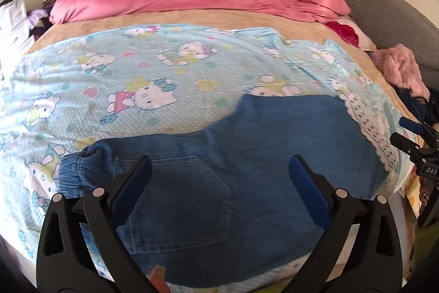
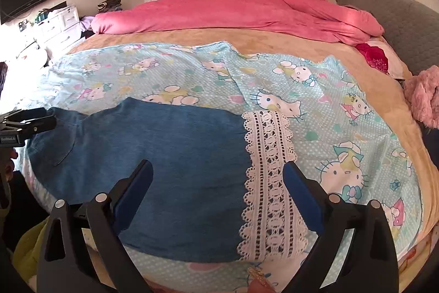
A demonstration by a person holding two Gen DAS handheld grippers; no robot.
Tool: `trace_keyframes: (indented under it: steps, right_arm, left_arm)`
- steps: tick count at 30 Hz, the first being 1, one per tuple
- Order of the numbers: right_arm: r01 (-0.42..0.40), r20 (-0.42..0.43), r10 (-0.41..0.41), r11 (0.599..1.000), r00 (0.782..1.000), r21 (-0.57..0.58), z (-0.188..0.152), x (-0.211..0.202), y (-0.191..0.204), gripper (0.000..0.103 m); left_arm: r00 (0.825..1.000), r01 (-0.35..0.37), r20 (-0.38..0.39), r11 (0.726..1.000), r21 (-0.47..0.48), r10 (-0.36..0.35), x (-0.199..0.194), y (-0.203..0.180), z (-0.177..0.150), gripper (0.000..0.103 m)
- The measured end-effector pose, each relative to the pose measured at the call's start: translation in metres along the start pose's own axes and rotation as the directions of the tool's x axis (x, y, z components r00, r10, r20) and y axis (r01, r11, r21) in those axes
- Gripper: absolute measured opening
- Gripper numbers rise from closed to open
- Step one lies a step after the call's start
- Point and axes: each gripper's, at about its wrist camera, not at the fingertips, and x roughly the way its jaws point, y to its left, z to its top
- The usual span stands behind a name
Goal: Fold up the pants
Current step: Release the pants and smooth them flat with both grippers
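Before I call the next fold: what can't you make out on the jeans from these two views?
- Jeans, near edge: hidden behind left gripper arms, left wrist view.
- Waistband: mostly cut off in right wrist view, behind the left gripper there.
- Layer count: unclear in both.
- Lace hem, bottom: partly behind right gripper.

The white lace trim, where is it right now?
In the right wrist view the white lace trim lies flat on the cartoon cat sheet, at the right end of the folded denim pants.

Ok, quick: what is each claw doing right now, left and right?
Left claw: open, holding nothing, above the denim pants.
Right claw: open, holding nothing, above the pants' lace hem.
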Motion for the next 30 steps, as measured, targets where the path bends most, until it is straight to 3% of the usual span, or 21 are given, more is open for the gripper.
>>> trace_keyframes:
  steps: [11, 18, 20, 23, 26, 30]
  right_arm:
    - [-0.023, -0.009, 0.023, 1.0, 1.0, 0.005, -0.012, -0.005, 0.019, 0.095]
    - [-0.018, -0.026, 0.018, 1.0, 1.0, 0.004, -0.023, -0.004, 0.024, 0.095]
    - [-0.005, -0.059, 0.006, 1.0, 0.998, 0.019, -0.03, 0.002, 0.02, 0.095]
    - [0.038, -0.128, -0.031, 0.998, 0.991, 0.05, -0.043, 0.014, 0.008, 0.095]
    - [0.087, -0.212, -0.067, 0.992, 0.975, 0.088, -0.06, 0.028, -0.01, 0.095]
    - [0.098, -0.203, -0.084, 0.993, 0.975, 0.059, -0.072, 0.035, -0.011, 0.095]
  left_arm:
    - [0.999, 0.043, -0.024, 0.996, 0.08, -0.041, 0.0, -0.036, -0.014, 0.093]
    - [0.993, 0.076, -0.103, 0.988, 0.133, -0.063, 0.02, -0.058, -0.032, 0.093]
    - [0.98, 0.071, -0.198, 0.984, 0.161, -0.038, 0.04, -0.062, -0.042, 0.093]
    - [0.962, 0.045, -0.272, 0.983, 0.18, 0.006, 0.06, -0.058, -0.056, 0.093]
    - [0.964, 0.042, -0.267, 0.977, 0.207, 0.015, 0.06, -0.06, -0.059, 0.094]
    - [0.964, 0.055, -0.266, 0.979, 0.198, -0.001, 0.06, -0.058, -0.06, 0.094]
